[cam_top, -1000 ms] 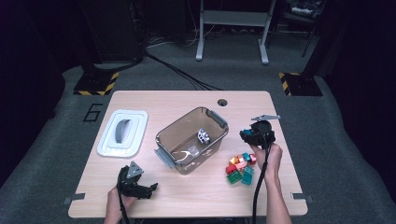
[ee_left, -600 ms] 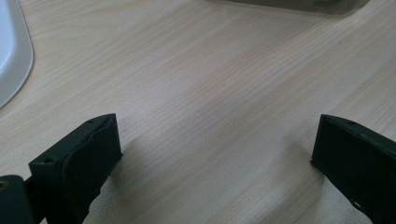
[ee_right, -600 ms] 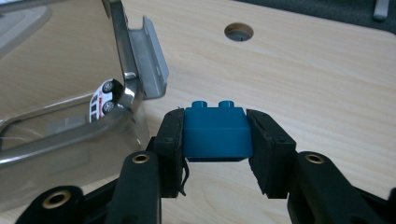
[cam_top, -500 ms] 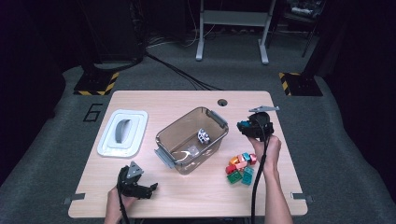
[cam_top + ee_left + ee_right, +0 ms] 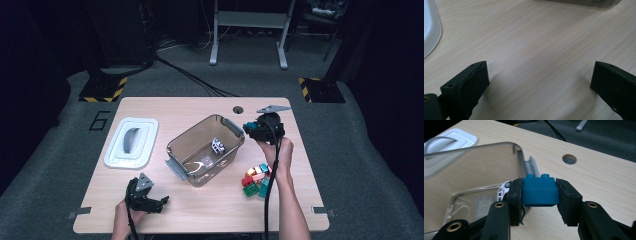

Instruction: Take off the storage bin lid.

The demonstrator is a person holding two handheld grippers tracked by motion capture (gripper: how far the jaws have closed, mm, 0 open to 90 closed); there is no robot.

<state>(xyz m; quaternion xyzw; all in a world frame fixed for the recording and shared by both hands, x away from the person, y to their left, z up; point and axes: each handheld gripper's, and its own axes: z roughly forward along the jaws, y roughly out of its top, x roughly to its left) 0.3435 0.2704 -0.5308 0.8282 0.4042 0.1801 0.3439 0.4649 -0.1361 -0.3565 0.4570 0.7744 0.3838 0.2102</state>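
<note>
Right tool point(image 5: 539, 195) moved binward; blue brick point(image 5: 539, 191) studs up, long axis jaw-to-jaw.

White lid point(image 5: 430, 27) (left edge) cut off

The table point(image 5: 210, 205) has a pale wood-grain top, smooth and matt, with fine straight streaks running across it. The bin point(image 5: 206, 150) is clear brownish plastic, glossy, with light glinting along its rim and floor. Its lid point(image 5: 132, 142) looks like white plastic, smooth with a soft sheen. The blue brick point(image 5: 540, 191) is hard plastic, smooth and faintly shiny on its studs. The pile of bricks point(image 5: 257, 178) shows the same bright, smooth plastic. The right gripper point(image 5: 539, 192) has matt black jaws with slightly rough, rubbery-looking pads and brass-coloured metal rivets; the left gripper point(image 5: 537, 87) has dull black jaws. The floor point(image 5: 370, 165) looks like grey, rough carpet.
</note>
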